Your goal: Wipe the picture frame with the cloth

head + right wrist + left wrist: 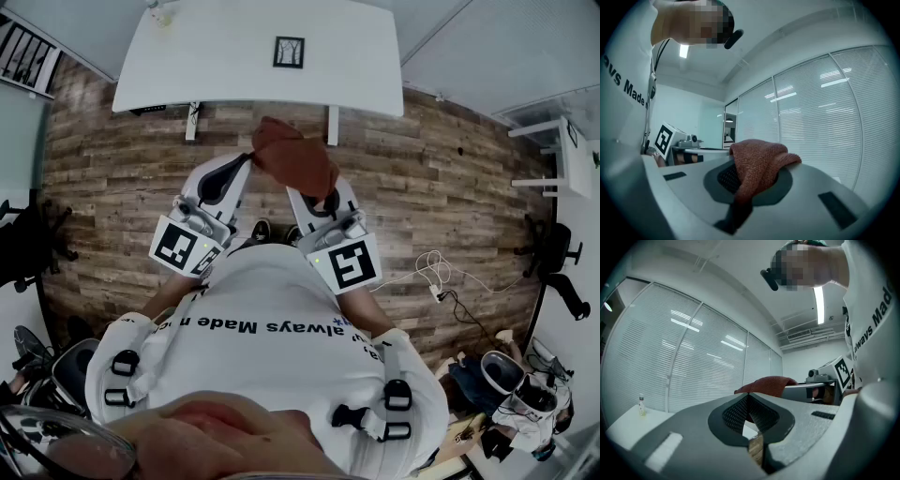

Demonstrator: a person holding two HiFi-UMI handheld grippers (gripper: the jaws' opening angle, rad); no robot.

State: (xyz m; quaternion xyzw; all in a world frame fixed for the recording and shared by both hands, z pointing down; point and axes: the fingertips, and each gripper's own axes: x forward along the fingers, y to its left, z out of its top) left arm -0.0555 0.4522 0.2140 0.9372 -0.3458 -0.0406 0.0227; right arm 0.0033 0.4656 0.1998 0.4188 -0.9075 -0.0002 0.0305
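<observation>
A small black picture frame [289, 52] stands on the white table [216, 56] ahead of me. A rust-red cloth [295, 155] hangs bunched over the tips of my right gripper [302, 192], which is shut on it; in the right gripper view the cloth [757, 164] is draped across the jaws and pinched between them. My left gripper [246, 161] is held beside it at chest height, shut with nothing in it; in the left gripper view its jaws [749, 397] meet, and the cloth [768, 384] shows beyond them. Both grippers are well short of the table.
A small bottle [161, 11] stands at the table's far left corner. Wood-plank floor [112, 178] lies between me and the table. White cables [436, 277] trail on the floor at right. Office chairs [558, 253] and another white desk [553, 155] are at the room's edges.
</observation>
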